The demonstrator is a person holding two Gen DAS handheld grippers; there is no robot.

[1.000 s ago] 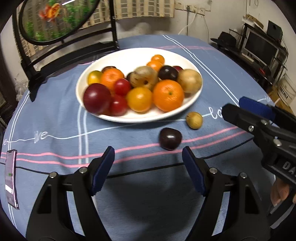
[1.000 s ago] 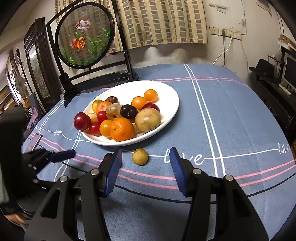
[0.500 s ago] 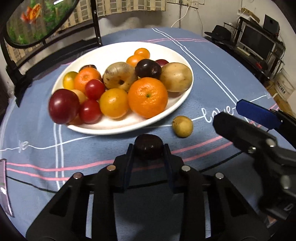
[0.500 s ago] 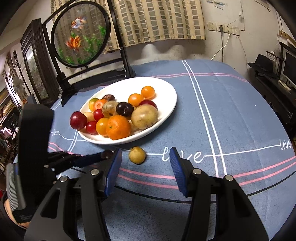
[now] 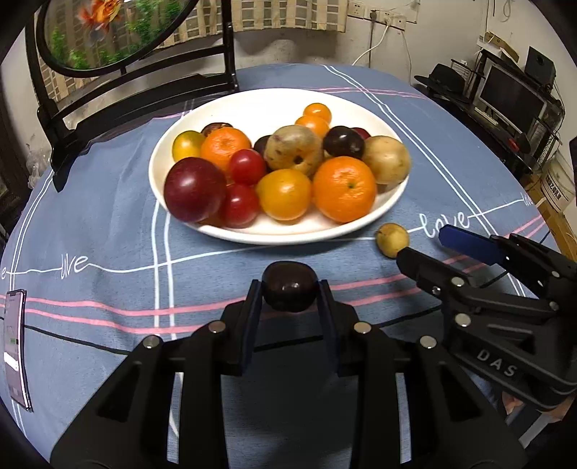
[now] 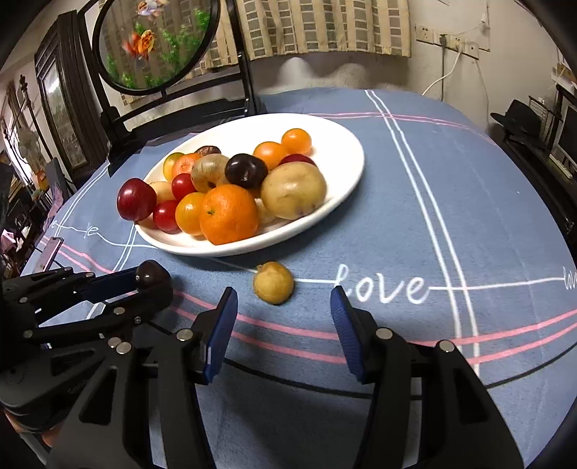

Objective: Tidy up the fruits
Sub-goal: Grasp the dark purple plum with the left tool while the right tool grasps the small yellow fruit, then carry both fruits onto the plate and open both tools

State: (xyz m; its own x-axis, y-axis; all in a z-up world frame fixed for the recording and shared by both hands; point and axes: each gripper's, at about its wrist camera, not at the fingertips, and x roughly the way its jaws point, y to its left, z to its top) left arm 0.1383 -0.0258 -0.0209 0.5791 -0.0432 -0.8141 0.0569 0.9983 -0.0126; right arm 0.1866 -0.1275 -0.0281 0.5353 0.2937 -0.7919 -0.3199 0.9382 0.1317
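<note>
Pads of the left gripper (image 5: 289,294) clamp the dark plum (image 5: 289,290) just short of the white plate (image 5: 382,213); the right gripper (image 6: 283,317) hangs part-open and empty behind the small yellow fruit (image 6: 273,282) on the tablecloth (image 6: 414,202).

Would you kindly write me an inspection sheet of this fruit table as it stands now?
Surface: round table under a blue cloth with white and pink lines.
Job's things: white plate piled with fruit; dark plum and small yellow fruit off the plate, on the cloth.
Clutter: phone at the table's edge.
Grippers: left gripper shut on the dark plum; right gripper open, just short of the small yellow fruit, not touching it.
Cables: white cord hanging from a wall socket.
Surroundings: round fish screen on a black stand, curtain, monitor.
</note>
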